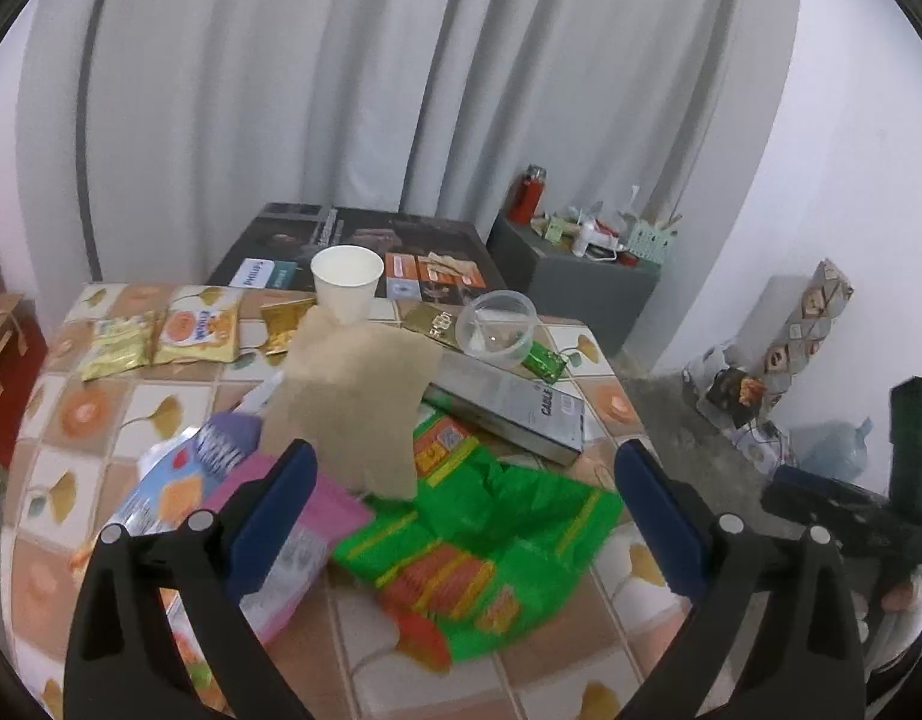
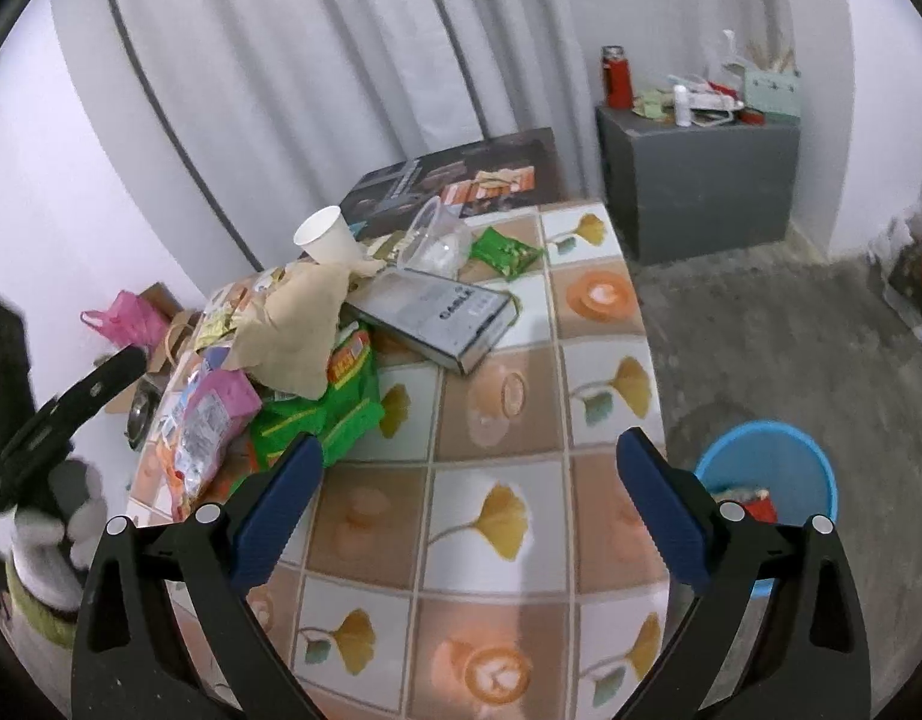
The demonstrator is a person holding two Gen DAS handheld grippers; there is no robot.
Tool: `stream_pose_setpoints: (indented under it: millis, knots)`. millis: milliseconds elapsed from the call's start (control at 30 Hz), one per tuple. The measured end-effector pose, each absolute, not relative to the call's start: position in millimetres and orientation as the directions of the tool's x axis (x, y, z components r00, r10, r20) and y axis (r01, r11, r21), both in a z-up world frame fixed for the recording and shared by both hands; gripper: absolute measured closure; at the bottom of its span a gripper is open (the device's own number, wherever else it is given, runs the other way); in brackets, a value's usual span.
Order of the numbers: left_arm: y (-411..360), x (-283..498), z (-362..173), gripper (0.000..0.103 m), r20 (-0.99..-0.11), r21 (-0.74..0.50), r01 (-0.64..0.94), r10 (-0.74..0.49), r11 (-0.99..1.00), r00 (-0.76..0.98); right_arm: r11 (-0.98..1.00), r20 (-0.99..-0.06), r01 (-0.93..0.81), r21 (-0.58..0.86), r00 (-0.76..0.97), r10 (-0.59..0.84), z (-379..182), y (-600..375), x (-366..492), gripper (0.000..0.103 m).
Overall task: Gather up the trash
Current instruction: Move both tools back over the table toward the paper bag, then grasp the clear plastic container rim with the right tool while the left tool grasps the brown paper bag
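My left gripper [image 1: 470, 516] is open and hovers over a heap of trash on the table: a green snack wrapper [image 1: 491, 534] between its fingers, a pink packet [image 1: 305, 534] under the left finger, and crumpled brown paper [image 1: 353, 396] just ahead. Behind these stand a white paper cup [image 1: 347, 282], a clear plastic tub [image 1: 497, 321] and a grey cable box [image 1: 509, 408]. My right gripper [image 2: 470, 510] is open and holds nothing, over bare tablecloth [image 2: 491, 396]. A blue bin [image 2: 767, 480] with some trash inside sits on the floor beside the table's right edge.
Yellow sachets [image 1: 173, 330] lie at the table's far left, and a small green packet [image 2: 506, 252] at the far right. A large dark box [image 1: 371, 252] leans behind the table. A grey cabinet [image 2: 701, 180] with clutter stands by the curtain. Bags [image 2: 131, 315] sit on the floor to the left.
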State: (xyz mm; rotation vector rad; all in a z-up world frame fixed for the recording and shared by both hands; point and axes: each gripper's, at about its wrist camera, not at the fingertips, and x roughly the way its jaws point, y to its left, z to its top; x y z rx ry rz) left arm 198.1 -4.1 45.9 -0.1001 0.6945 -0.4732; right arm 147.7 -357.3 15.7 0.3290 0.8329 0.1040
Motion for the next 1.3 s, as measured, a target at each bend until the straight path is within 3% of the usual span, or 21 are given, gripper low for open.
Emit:
stream_pose_setpoints:
  millis: [267, 467, 700, 900, 1067, 1300]
  knots:
    - [-24.5, 255.7, 32.5, 0.006, -0.659, -0.202, 0.334, -0.38, 0.921, 0.649, 0.948, -0.7, -0.055, 0.315, 0.661, 0.27, 13.3, -360.7, 197.3, 0.009]
    - [-50.8, 287.1, 9.7, 0.006, -0.712, -0.067, 0.294, -0.252, 0.953, 0.655, 0.868, -0.659, -0.081, 0.49, 0.617, 0.43, 19.8, -371.1, 268.5, 0.009]
    - [-72.0, 316.5, -24.1, 0.006, -0.75, 0.082, 0.259, -0.112, 0.962, 0.652, 0.851, -0.729, 0.013, 0.526, 0.522, 0.443, 16.3, -357.2, 382.6, 0.012]
    - [-69.0, 329.4, -45.8, 0.019, -0.782, 0.115, 0.24, -0.061, 0.964, 0.62, 0.921, -0.847, 0.04, 0.388, 0.408, 0.34, -17.1, -327.5, 446.5, 0.028]
    - [-67.4, 329.0, -49.1, 0.033, -0.791, 0.133, 0.254, -0.052, 0.958, 0.61, 0.936, -0.889, 0.066, 0.345, 0.344, 0.303, -40.5, -319.7, 465.9, 0.042]
    - [-62.4, 325.1, -51.2, 0.069, -0.815, 0.094, 0.256, -0.073, 0.962, 0.575, 0.951, -0.92, 0.072, 0.299, 0.285, 0.268, -50.0, -314.5, 474.3, 0.062]
